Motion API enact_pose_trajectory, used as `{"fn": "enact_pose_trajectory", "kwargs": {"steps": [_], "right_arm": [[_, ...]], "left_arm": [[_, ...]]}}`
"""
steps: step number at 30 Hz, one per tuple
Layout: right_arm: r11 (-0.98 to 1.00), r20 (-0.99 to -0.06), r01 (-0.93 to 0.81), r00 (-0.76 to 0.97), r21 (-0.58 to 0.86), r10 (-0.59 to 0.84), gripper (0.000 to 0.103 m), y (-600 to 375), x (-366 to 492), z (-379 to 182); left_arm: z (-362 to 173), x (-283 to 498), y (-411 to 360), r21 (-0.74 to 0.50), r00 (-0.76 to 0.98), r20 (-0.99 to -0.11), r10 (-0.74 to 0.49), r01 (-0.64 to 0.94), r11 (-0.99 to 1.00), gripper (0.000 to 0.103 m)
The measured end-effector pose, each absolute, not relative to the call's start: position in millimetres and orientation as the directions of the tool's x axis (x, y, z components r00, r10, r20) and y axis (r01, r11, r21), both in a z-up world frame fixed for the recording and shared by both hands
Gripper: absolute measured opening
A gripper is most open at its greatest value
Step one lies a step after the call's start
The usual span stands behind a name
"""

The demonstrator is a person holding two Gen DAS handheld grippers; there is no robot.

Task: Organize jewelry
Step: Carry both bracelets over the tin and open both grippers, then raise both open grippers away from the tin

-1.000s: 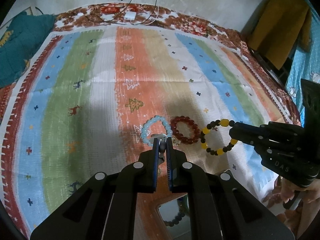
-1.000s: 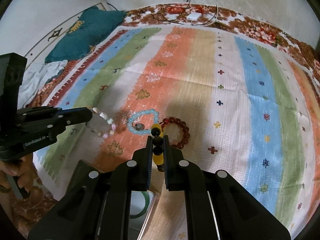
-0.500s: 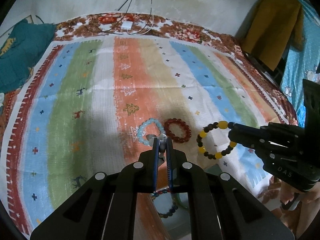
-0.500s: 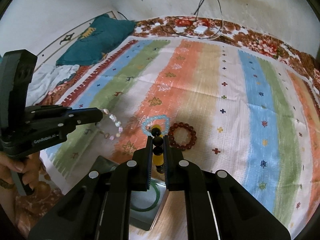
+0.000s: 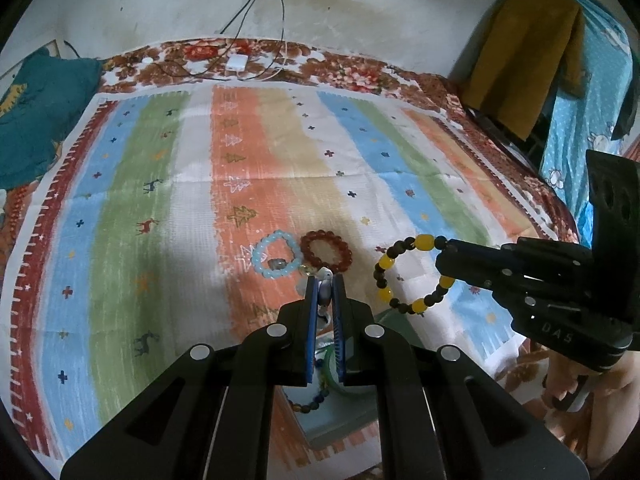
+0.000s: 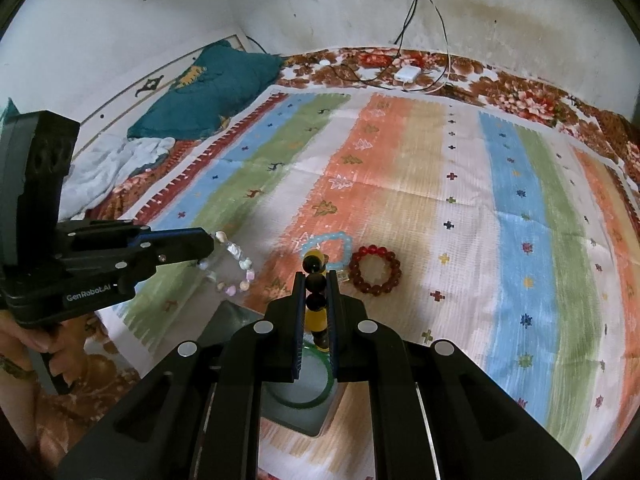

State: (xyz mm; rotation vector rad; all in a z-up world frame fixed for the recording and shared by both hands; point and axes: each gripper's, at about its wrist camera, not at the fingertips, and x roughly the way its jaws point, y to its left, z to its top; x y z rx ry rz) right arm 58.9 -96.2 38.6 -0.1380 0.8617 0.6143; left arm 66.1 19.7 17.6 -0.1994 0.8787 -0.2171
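Observation:
My left gripper is shut on a pale pastel bead bracelet, which hangs off its tip above the cloth in the right wrist view. My right gripper is shut on a yellow-and-dark bead bracelet; its loop dangles at the right of the left wrist view. A light blue bracelet and a red bead bracelet lie side by side on the striped cloth, just beyond both grippers. Under the fingers sits an open grey box holding a green bangle and a dark bead bracelet.
A teal cushion and white cloth lie at the far left of the bed. A white charger with cables rests at the far edge by the wall. A yellow garment hangs at the right. A person's hands hold both grippers.
Both grippers have lifted and drawn back toward the near edge with their bracelets. The blue and red bracelets stay put, and more of the box shows beneath the fingers.

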Motion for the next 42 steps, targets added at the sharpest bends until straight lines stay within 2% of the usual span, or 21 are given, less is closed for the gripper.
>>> {"fn": "enact_pose_trajectory", "kwargs": {"steps": [10,25,26,27,29,37,39,41,42], "right_arm": [[0.808,-0.750,-0.573,0.474,0.135,0.462,0.011,-101,40,35],[0.795,-0.781,-0.584,0.415,0.165,0.467,0.011,-102,26,19],[0.805,-0.786,-0.571,0.418,0.164,0.456,0.014,-103,28,17],[0.811,-0.786,-0.563,0.423,0.161,0.450,0.025,-104,29,17],[0.820,-0.779,-0.551,0.442,0.155,0.444,0.040,-107,30,19],[0.835,-0.786,-0.529,0.447,0.153,0.427,0.043,-112,37,16],[0.835,-0.783,-0.531,0.455,0.143,0.424,0.051,-112,37,17],[0.834,-0.783,-0.536,0.458,0.135,0.421,0.052,-112,38,18],[0.834,-0.784,-0.536,0.457,0.133,0.419,0.053,-112,39,17]], "left_arm": [[19,41,8,-0.195,0.632,-0.741,-0.226,0.120,0.973,0.007],[5,26,3,-0.201,0.585,-0.776,-0.235,0.122,0.972,0.008],[3,28,5,-0.197,0.585,-0.781,-0.218,0.100,0.975,0.010],[2,29,8,-0.192,0.583,-0.787,-0.203,0.082,0.978,0.011],[2,30,14,-0.199,0.587,-0.785,-0.198,0.064,0.978,0.013],[2,32,25,-0.197,0.598,-0.785,-0.161,0.005,0.980,0.035],[3,32,26,-0.192,0.602,-0.784,-0.155,0.003,0.981,0.039],[3,32,26,-0.189,0.602,-0.784,-0.151,0.000,0.982,0.046],[2,33,26,-0.187,0.602,-0.785,-0.148,-0.002,0.982,0.046]]}}
